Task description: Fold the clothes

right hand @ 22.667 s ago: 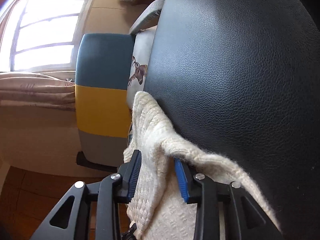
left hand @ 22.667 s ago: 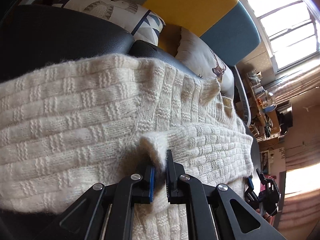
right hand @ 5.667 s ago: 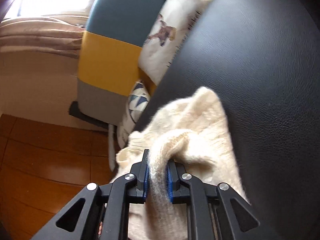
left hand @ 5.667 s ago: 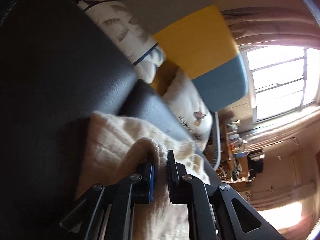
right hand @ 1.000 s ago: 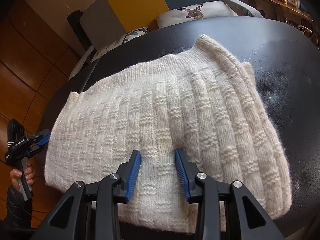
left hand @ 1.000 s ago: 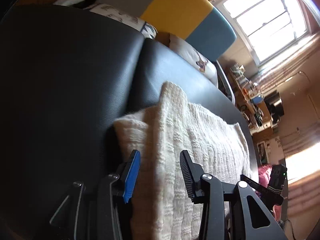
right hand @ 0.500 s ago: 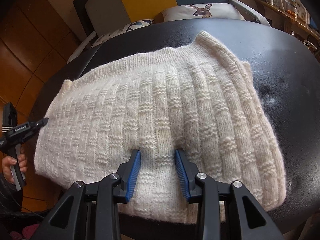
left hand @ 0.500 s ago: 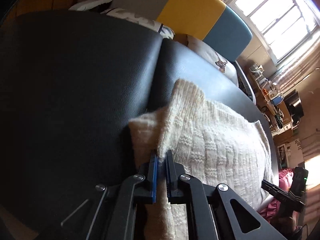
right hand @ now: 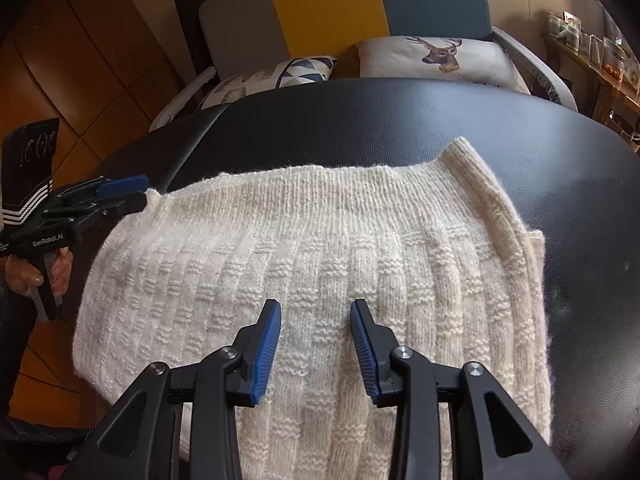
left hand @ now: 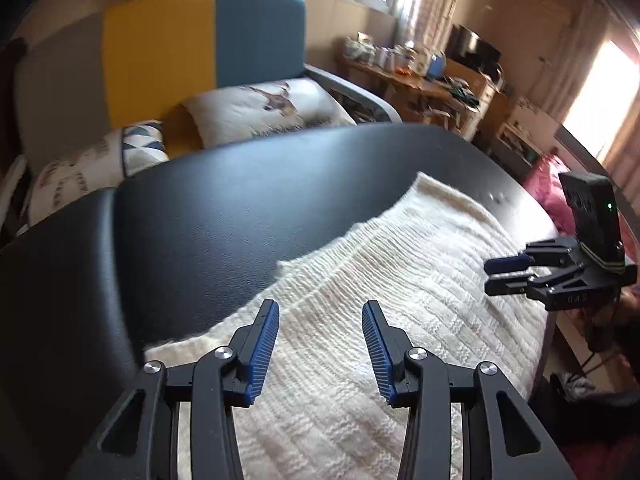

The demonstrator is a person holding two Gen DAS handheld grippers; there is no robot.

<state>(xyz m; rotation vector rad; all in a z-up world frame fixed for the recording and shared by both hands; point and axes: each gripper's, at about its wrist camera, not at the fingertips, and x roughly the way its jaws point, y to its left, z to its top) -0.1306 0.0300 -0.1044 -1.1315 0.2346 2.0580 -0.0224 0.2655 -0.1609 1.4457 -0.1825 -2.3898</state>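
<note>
right wrist: folded sweater [right hand: 320,264] lies crosswise, ribbed hem far; left tool [right hand: 140,192] just reopened, right tool [right hand: 316,320] released.

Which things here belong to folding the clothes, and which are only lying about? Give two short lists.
Part of the job:
- cream knitted sweater, folded on the black padded surface
- left gripper, open, its jaws just opened off the knit
- right gripper, open

Lying about:
- deer cushion
- triangle-print cushion
- yellow and blue sofa
- cluttered desk
</note>
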